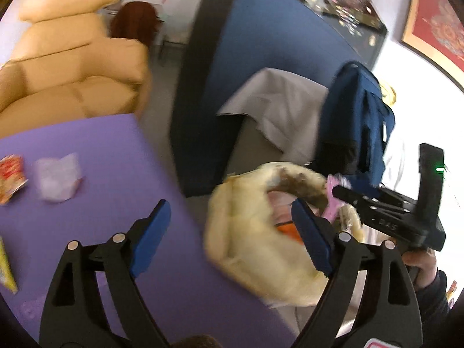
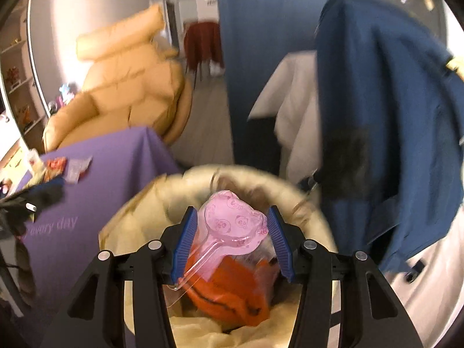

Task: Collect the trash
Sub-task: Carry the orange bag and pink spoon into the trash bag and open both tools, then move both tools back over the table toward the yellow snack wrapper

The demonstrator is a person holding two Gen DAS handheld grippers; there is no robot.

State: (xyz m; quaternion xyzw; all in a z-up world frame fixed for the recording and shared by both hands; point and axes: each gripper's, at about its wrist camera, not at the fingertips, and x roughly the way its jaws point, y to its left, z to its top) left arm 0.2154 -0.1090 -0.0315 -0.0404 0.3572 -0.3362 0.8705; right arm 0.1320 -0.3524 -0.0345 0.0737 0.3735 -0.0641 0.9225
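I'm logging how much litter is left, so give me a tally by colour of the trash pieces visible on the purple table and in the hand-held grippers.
Red and white wrapper on the table: 1
Clear crumpled plastic on the table: 1
Yellow packet at the table's left edge: 1
Pink blister pack in the right hand-held gripper: 1
Total: 4

The worktop [image 1: 110,191] is covered with a purple cloth, and pale lettering reading "every day" shows on the part that hangs over its side (seen from the right wrist view). A red-and-white wrapper [image 1: 10,178] lies near its far left edge, with a crumpled clear plastic packet [image 1: 58,178] just beside it. A yellow packet [image 1: 6,269] lies at the left edge, only partly in view. A faint clear round piece [image 1: 29,308] rests on the cloth nearer the camera, too blurred to identify.
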